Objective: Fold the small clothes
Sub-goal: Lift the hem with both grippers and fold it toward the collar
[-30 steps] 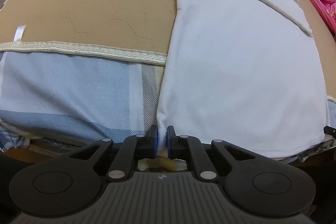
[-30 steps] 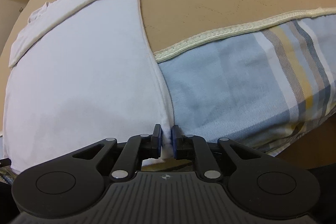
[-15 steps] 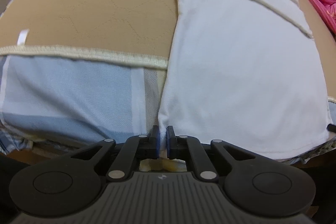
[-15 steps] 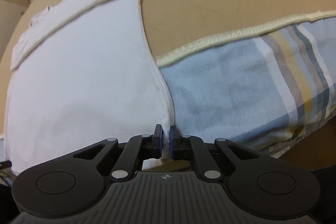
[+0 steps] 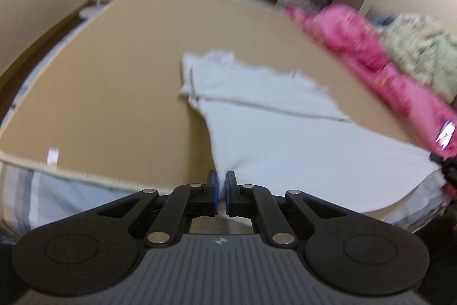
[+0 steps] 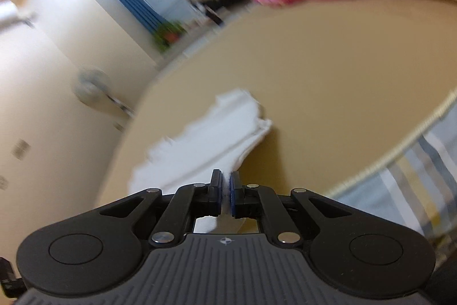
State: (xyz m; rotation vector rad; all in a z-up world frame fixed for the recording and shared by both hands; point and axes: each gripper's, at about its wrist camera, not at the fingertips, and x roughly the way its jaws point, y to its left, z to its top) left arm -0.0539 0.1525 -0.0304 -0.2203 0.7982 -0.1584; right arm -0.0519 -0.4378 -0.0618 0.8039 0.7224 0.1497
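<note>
Cloth is pinched in both tongs: the left tongs (image 5: 222,183) are clenched on one bottom corner of a small white cotton T-shirt (image 5: 285,130), and the right tongs (image 6: 225,185) are clenched on the opposite bottom corner of the same garment (image 6: 205,145). The shirt lies on a tan quilted bed cover (image 5: 114,82), its hem end raised off the surface at the two corners while the shoulder end, with the sleeves already turned inward across it, rests flat farther up the bed. Near the front edge a blue-and-grey checked sheet (image 5: 71,190) shows below the cover's cream braided trim (image 6: 400,156), and a crumpled pink floral blanket (image 5: 371,47) sits well apart along the far right side. Both views are blurred, so fine seams cannot be made out. The shirt looks light, thin and limp; it should sag between the two held points and hold no shape of its own, so the hem corners seem the sensible place to grip, since they keep the bottom edge taut. Judging by this pose, the step in hand is carrying the hem toward the shoulders, and uneven travel of the two tongs could skew the fold or drag the tucked sleeves loose.
</note>
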